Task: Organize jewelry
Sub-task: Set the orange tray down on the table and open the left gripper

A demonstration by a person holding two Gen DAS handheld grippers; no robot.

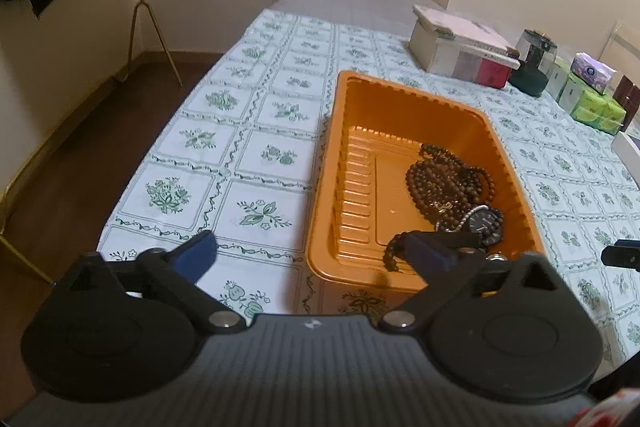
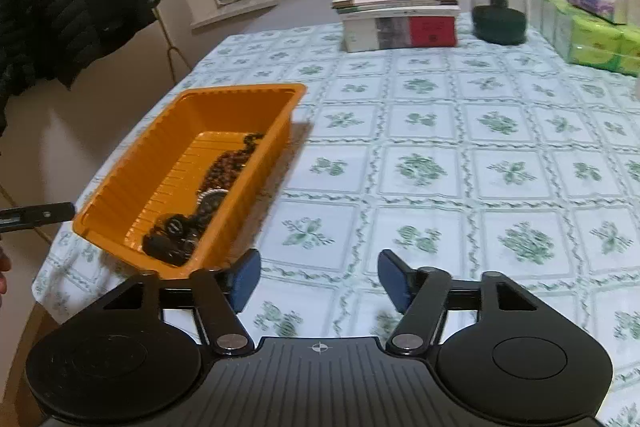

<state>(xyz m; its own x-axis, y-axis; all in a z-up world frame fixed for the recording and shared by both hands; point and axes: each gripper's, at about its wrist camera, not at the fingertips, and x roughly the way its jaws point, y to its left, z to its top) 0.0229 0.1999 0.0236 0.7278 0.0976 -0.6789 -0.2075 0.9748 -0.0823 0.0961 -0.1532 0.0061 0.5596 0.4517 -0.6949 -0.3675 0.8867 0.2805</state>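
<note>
Left wrist: left tool [image 1: 312, 255] wide open, empty.

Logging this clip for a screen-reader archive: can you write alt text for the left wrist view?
An orange tray on a floral tablecloth holds dark bead strands and a black watch at its near right end. The left gripper hangs over the tray's near edge, jaws open and empty. Boxes and tissue packs sit far right.

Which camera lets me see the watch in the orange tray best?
The left wrist view: the watch lies close, its dark face sharp beside the brown beads in the orange tray. In the right wrist view the watch is smaller and blurred.
</note>
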